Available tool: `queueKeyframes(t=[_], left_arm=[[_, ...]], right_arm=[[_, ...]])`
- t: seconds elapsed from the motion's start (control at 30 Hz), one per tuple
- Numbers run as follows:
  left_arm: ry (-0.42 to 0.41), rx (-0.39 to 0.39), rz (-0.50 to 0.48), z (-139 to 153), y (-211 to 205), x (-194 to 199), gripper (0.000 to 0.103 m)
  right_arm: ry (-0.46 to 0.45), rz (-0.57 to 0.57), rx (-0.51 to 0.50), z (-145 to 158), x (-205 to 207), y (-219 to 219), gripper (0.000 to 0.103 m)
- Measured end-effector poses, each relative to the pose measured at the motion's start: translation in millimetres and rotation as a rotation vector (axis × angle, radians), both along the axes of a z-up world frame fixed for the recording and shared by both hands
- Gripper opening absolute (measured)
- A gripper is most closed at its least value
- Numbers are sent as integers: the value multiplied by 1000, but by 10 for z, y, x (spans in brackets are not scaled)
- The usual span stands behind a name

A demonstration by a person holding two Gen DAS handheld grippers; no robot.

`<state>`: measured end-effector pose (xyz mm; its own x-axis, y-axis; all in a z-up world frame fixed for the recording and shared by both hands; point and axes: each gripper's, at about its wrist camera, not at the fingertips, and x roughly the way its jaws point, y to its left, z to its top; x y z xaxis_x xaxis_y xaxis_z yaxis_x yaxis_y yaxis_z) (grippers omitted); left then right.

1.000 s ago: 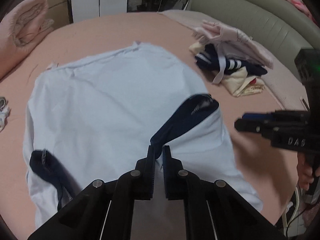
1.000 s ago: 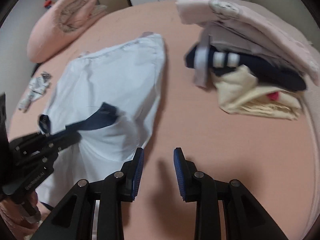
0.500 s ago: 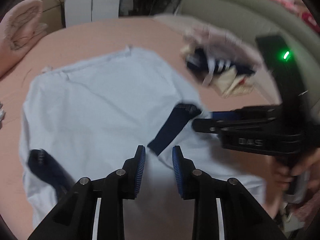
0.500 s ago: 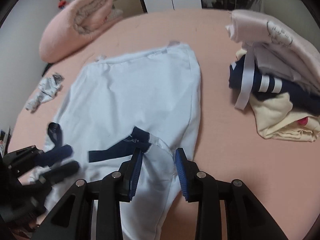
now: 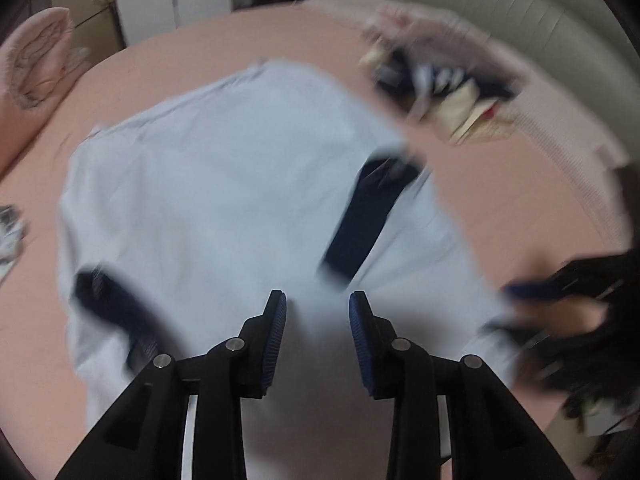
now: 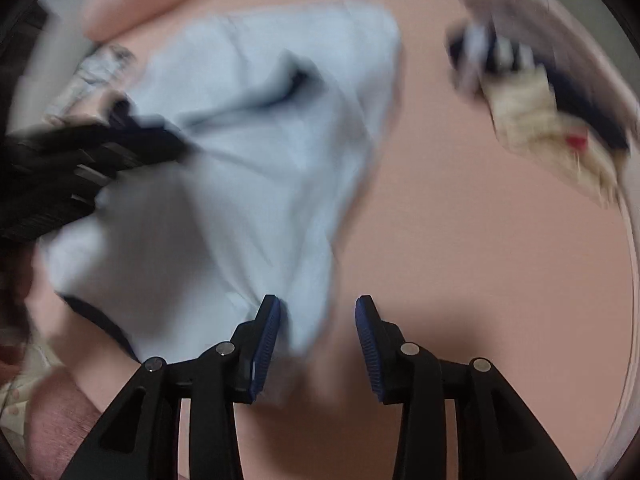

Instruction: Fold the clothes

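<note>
Handling a pale blue shirt (image 5: 224,184) spread flat mid-bed on the pink sheet (image 6: 460,240): thin, limp, light, creases easily, no stiffness. Navy sleeve cuff (image 5: 368,216) lies folded onto its right side. Best pinch: hem corners or side seams, near edge. Left tongs (image 5: 318,332) opening, empty, over cloth. Right tongs (image 6: 318,332) opening, near-right hem corner between pads, not pinched. Clothes pile (image 6: 540,96) far right.

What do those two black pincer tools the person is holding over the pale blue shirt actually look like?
Both are matte black plastic tongs. The left gripper and the right gripper each have two angular, strut-like fingers with round silver pivot pins and ribbed dark blue pads on the inner faces. A white strip runs beneath each frame. No sleeve can be made out.
</note>
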<state>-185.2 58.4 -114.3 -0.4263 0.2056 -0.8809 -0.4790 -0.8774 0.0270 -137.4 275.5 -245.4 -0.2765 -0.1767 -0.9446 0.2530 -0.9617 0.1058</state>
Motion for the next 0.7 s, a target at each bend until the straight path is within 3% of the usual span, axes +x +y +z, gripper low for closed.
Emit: queueKeyframes(t=[0.07,0.13,0.17,0.23,0.3,0.37,0.5,0.57,0.7], left_arm=[[88,-42,49,119,-220,243,30],[117,-14,141,249,-570,491,31],[103,1,208,270,-776,570,33],[42,65,324,230,-1194,666,50],[-45,140,407,117,-1551,730,52],[-113,197,430,4,-1756,773,52],[-104,189,458,20,-1827,840,53],[-134,243,461,-17,-1840,812,56],[-148,236,493,-185,-1779,702,57]], right_arm=[[-2,-15,-35,75,105,82,39],[18,-31,-67,177,172,132,39],[37,-57,-108,223,188,169,40],[64,-136,-168,260,185,255,44],[73,-237,-151,235,173,338,44],[32,-245,-183,168,223,304,44],[-55,-222,-264,9,205,215,44],[-57,-212,-256,-25,207,145,47],[-56,-224,-266,-90,94,61,53]])
